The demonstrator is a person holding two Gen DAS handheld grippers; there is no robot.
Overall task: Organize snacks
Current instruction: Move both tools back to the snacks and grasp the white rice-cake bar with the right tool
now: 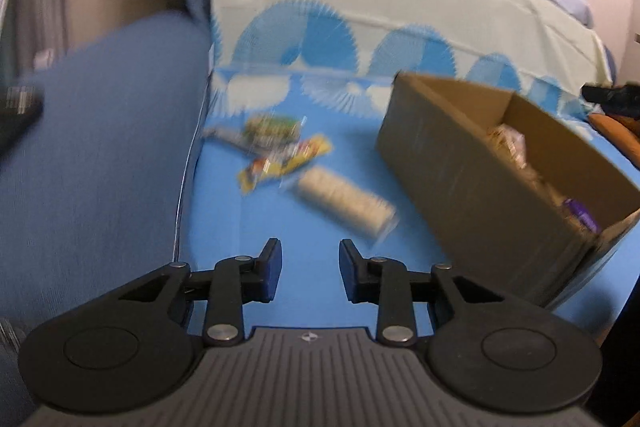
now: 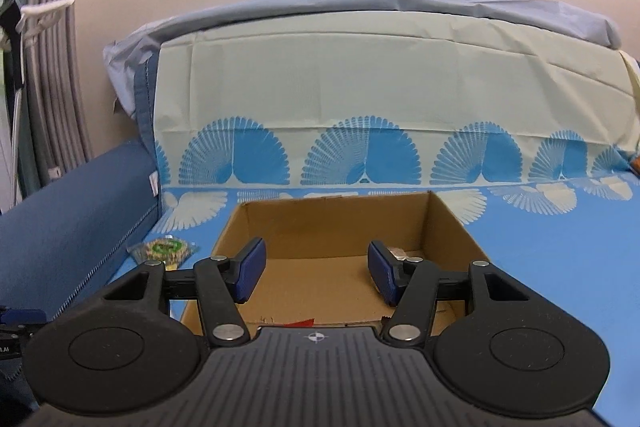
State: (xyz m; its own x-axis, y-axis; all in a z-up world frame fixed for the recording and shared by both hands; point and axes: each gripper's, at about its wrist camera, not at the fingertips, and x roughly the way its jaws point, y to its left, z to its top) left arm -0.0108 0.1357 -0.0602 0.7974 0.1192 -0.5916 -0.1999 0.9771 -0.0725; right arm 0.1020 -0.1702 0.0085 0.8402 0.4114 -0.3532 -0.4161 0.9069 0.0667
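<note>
A brown cardboard box [image 1: 472, 163] lies on the blue sheet at the right of the left wrist view, with snack packs inside. Left of it lie a clear roll of pale biscuits [image 1: 344, 201], a yellow packet [image 1: 286, 163] and a green-labelled pack [image 1: 272, 129]. My left gripper [image 1: 310, 269] is open and empty, above the sheet just short of the biscuit roll. My right gripper [image 2: 316, 273] is open and empty, held over the box [image 2: 340, 227]. The green-labelled pack [image 2: 164, 250] shows left of the box.
The blue patterned sheet [image 1: 312, 99] covers a sofa seat and runs up the cream backrest [image 2: 360, 75]. A blue sofa arm [image 1: 100, 147] bounds the left side. An orange object [image 1: 616, 135] lies at the far right. The left wrist view is blurred.
</note>
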